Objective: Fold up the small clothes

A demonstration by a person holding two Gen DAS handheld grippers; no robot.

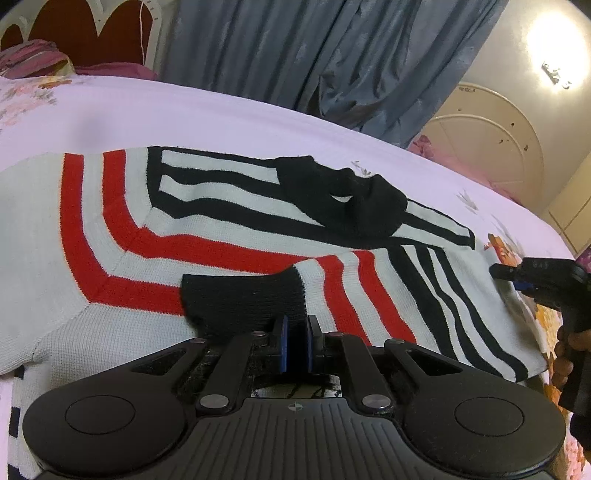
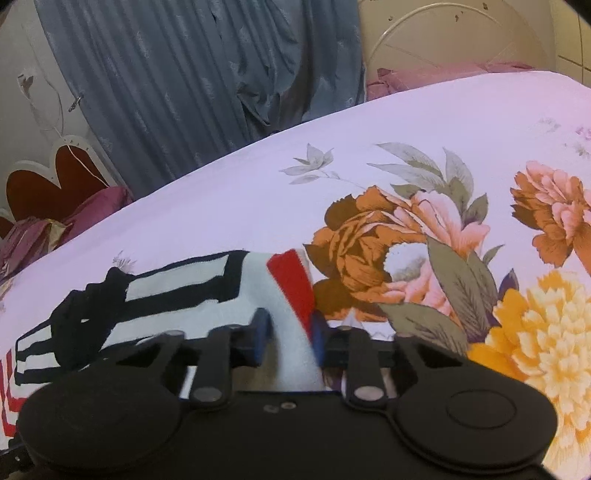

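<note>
The left gripper (image 1: pixel 295 345) is seen closed on the black cuff (image 1: pixel 243 299) of a sleeve, the knit being pinched between its blue pads (image 1: pixel 282 343). The cuff is laid over the red-striped part of the sweater (image 1: pixel 184 221), nearest the camera.

The right gripper (image 2: pixel 290 338) is seen with its jaws only partly drawn together around a raised fold of the sweater's white and red edge (image 2: pixel 291 291); whether the pads (image 2: pixel 260 334) press on the cloth cannot be told, as that view is blurred. In the left wrist view the same gripper (image 1: pixel 496 272) is seen at the sweater's right edge, carried by a hand (image 1: pixel 569 354) whose fingers are wrapped round the handle.

The sweater is spread flat on the bed sheet (image 1: pixel 221 110), a white knit with red bands on its left part and black bands on its right. A black collar (image 1: pixel 343 195) is found at the sweater's far side, beyond the cuff.

The pale lilac sheet is printed with large orange, pink and yellow flowers (image 2: pixel 388 236), shown just right of the sweater's edge. Beyond the sweater a grey-blue curtain (image 1: pixel 314 48) is hung, and to its left dark pink pillows (image 1: pixel 33 59) are piled before a heart-shaped headboard (image 1: pixel 74 26).
</note>
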